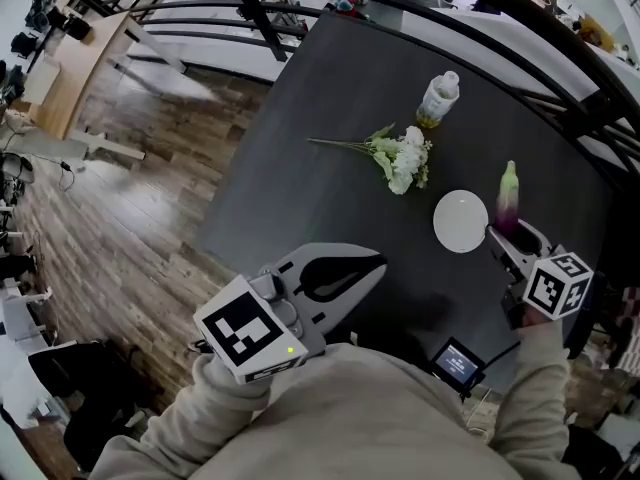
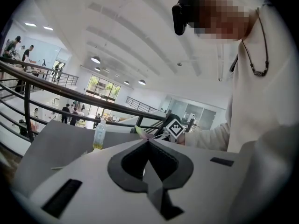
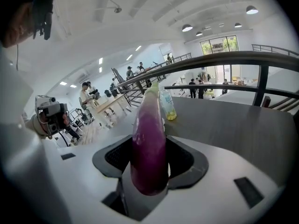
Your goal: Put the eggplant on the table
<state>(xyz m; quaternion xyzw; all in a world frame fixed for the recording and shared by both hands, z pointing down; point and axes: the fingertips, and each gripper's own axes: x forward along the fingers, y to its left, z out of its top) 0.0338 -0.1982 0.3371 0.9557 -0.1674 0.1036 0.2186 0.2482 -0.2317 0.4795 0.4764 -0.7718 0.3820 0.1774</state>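
Note:
The eggplant point(image 1: 508, 198), purple with a pale green top, stands upright in my right gripper point(image 1: 506, 232), just right of the white plate point(image 1: 461, 221) and above the dark table point(image 1: 300, 188). In the right gripper view the eggplant point(image 3: 149, 146) fills the gap between the jaws, and the right gripper point(image 3: 149, 164) is shut on its lower part. My left gripper point(image 1: 374, 264) hovers over the table's near edge; in its own view the left gripper point(image 2: 148, 142) has its jaws meeting at the tips, holding nothing.
A small bottle of yellowish liquid point(image 1: 438, 99) stands at the far side of the table. A bunch of white flowers point(image 1: 402, 156) lies between it and the plate. A black railing point(image 1: 560, 38) curves round the table's far and right edges. Wooden floor point(image 1: 120, 198) lies to the left.

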